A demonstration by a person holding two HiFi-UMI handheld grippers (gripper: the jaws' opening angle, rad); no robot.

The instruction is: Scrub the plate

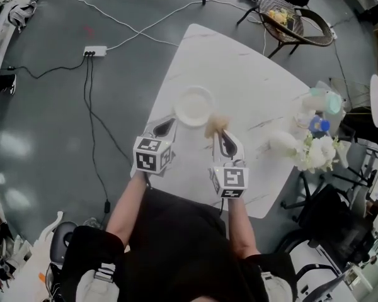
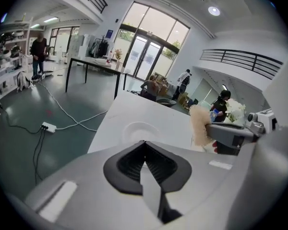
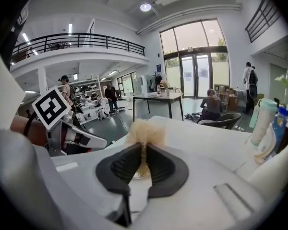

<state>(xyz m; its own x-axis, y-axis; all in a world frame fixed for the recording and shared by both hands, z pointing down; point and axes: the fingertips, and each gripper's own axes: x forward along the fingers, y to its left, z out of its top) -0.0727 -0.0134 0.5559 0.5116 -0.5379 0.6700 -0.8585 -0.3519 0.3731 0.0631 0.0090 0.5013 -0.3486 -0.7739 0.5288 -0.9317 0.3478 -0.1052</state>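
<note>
Two grippers flank the plate [image 1: 193, 106], which lies on the table [image 1: 239, 68] close to its left edge, just ahead of the person. The left gripper [image 1: 166, 126], jaws pressed together on nothing, points at the plate's near-left rim from just beside it. The right gripper [image 1: 220, 133] pinches a tan, fibrous scrubber [image 1: 217, 123], whose tuft stands by the plate's near-right rim; whether it touches I cannot tell. By my judgement the scrubber must travel left and slightly forward, over the rim onto the plate's face. The right gripper is placed for that, and the left is near enough to steady the rim.
</note>
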